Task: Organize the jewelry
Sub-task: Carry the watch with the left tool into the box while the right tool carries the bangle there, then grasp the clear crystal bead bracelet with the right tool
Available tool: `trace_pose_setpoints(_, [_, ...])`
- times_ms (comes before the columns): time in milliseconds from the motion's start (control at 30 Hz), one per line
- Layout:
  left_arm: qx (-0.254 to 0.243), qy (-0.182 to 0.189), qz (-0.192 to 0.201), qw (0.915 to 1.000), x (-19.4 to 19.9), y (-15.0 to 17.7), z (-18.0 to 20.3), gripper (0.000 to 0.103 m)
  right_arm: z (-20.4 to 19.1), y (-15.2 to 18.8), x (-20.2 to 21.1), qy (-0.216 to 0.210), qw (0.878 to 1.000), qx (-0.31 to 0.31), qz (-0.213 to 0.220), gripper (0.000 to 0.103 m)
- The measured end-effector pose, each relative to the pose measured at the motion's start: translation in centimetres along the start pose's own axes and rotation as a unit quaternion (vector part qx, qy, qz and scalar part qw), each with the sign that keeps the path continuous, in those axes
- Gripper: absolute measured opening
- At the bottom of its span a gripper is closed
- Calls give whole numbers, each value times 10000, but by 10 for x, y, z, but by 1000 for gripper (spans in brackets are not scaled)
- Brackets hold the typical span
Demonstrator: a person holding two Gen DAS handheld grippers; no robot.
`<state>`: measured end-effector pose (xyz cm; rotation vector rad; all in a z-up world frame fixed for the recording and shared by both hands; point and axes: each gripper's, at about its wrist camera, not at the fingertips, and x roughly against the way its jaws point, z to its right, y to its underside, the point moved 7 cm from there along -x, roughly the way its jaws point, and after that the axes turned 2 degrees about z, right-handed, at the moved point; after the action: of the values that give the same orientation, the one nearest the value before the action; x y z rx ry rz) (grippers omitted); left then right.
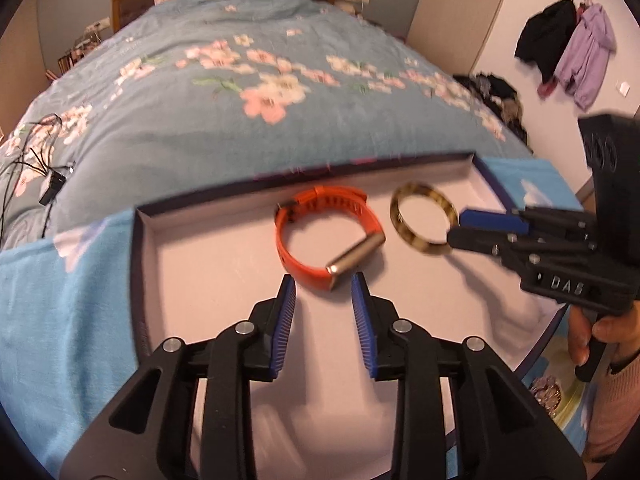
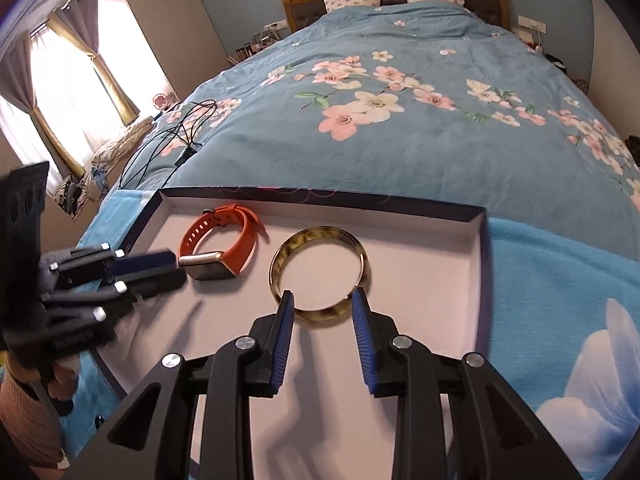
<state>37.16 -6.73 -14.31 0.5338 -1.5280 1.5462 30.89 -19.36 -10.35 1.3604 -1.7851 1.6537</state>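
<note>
Inside 1 tray (image 2: 478, 240): 1 orange watch (image 2: 222, 250), 1 bangle (image 2: 320, 274).

The only legible text is the raised white lettering "DAS" on the side of the black plastic right gripper (image 1: 456, 229), seen from the left wrist view. Nothing else in either view carries writing that can be read.

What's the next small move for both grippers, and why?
Probably back both grippers off the tray. The orange watch and the bangle lie flat inside it, apart, and neither the left gripper nor the right gripper presses on anything, so both pieces look placed.
</note>
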Motion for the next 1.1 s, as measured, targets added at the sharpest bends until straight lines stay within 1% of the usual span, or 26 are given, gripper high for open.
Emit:
trace_pose_setpoints(67, [24,-1,-91,10000,-6,3,-1,29,-2,-2,-3,-23,10000,-43,9,28])
trace_pose_setpoints(133, [71,-21,-67,9999,-6,1,-1,29,-2,-4,-4,-9,9999,-102,52,28])
trace_pose_setpoints(233, [146,-76,-51,9999,-9,-3,-6,29,-2,-7,-3,-98,9997,-180,115,30])
trace_pose_setpoints(333, [219,-43,-8,9998,-8,-4,-8,31,0,-6,9,-95,9993,-203,288,34])
trace_pose_setpoints(433, [194,22,261,9995,7,-4,-7,31,-6,0,31,-184,9988,-4,451,36])
trace_pose_setpoints(500, [122,84,462,9988,23,-1,-3,35,-14,10,52,-234,9977,265,578,42])
trace_pose_setpoints(567, [37,181,651,9977,41,3,3,37,-21,21,71,-243,9961,521,674,42])
trace_pose_setpoints(633, [-15,304,844,9960,61,9,9,41,-26,35,87,-239,9944,709,746,42])
trace_pose_setpoints(733, [-142,395,1034,9938,88,28,18,43,-29,59,107,-252,9930,881,741,42])
trace_pose_setpoints(833, [-232,460,1061,9930,104,51,26,44,-32,87,119,-312,9928,957,653,40])
trace_pose_setpoints(900, [-219,546,1046,9928,112,69,29,44,-34,105,121,-296,9933,969,553,33])
trace_pose_setpoints(1000, [-123,572,1090,9923,122,94,31,45,-36,126,119,-255,9945,923,434,29])
trace_pose_setpoints(1100, [-98,600,1086,9922,129,117,34,45,-41,145,116,-197,9949,925,344,29])
